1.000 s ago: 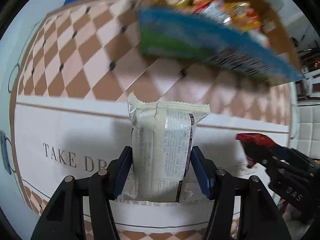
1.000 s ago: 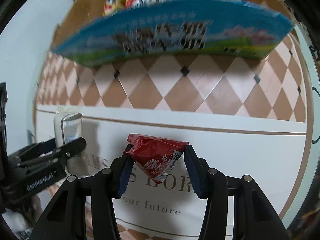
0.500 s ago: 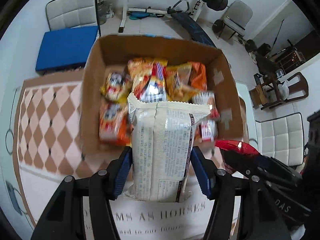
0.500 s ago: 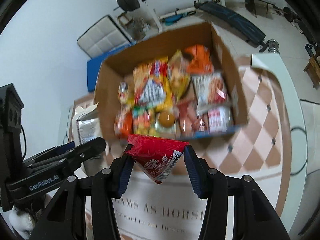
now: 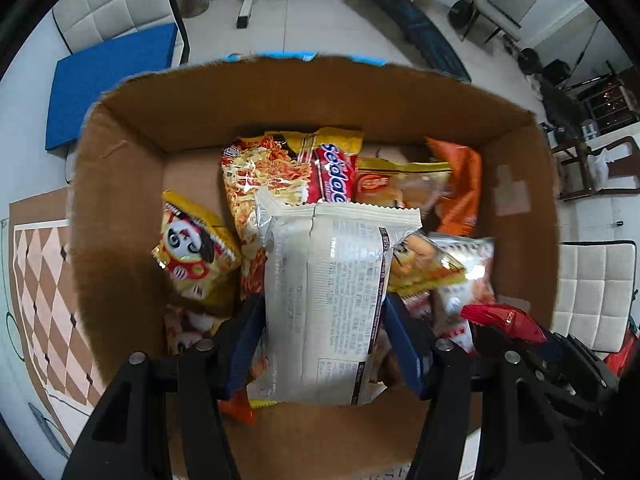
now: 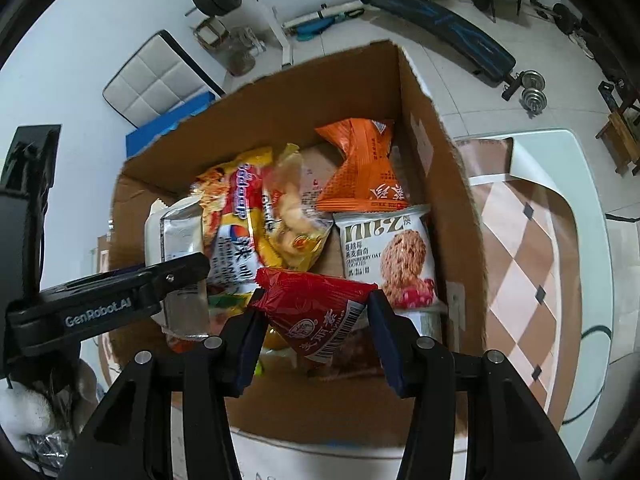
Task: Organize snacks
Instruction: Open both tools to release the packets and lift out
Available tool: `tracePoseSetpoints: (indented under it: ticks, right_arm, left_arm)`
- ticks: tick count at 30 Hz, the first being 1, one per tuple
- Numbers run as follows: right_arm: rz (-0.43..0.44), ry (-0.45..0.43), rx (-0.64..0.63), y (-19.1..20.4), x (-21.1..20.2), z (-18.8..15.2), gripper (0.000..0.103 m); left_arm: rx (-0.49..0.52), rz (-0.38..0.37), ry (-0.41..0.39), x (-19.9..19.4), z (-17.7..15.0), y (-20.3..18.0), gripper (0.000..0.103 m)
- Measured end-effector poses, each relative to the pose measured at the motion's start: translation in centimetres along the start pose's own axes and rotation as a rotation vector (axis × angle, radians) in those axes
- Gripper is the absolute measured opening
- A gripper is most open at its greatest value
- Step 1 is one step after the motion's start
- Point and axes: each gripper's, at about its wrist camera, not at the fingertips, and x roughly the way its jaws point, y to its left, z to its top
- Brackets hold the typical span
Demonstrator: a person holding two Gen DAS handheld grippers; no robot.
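Note:
My left gripper [image 5: 324,320] is shut on a cream-white snack packet [image 5: 328,292] and holds it upright over the open cardboard box [image 5: 116,216]. My right gripper [image 6: 314,324] is shut on a red triangular snack packet [image 6: 316,316] and holds it over the same box [image 6: 436,168], near its front wall. The box holds several snack packets: a panda packet [image 5: 192,252], a noodle packet [image 5: 276,172], an orange packet [image 6: 360,168] and an oat cookie packet [image 6: 388,256]. The left gripper [image 6: 120,300] with its packet shows at the left of the right wrist view.
The box stands on a table with a brown-and-cream diamond cloth [image 6: 536,264]. White padded chairs [image 5: 592,292], a blue mat [image 5: 108,80] and gym equipment [image 6: 440,16] stand on the floor beyond the table.
Both grippers have risen from low over the table and moved forward over the box with their packets. The views now look down into the box.

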Motion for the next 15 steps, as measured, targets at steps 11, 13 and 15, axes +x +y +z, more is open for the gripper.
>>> tracePoseSetpoints:
  ticks: [11,13,15]
  right_arm:
    - [-0.004,0.064,0.034,-0.4,2.2,1.0,0.093]
    - [-0.035,0.044,0.017,-0.1,1.5,1.0,0.095]
    - [-0.060,0.038,0.011,-0.1,1.0,1.0,0.095]
  left_arm:
    - [0.003,-0.010,0.043,1.2,0.9,-0.2,0.084]
    - [0.006,0.005,0.022,0.4,0.7,-0.1,0.090]
    - [-0.006,-0.001,0.010,-0.2,0.6,0.1,0.093]
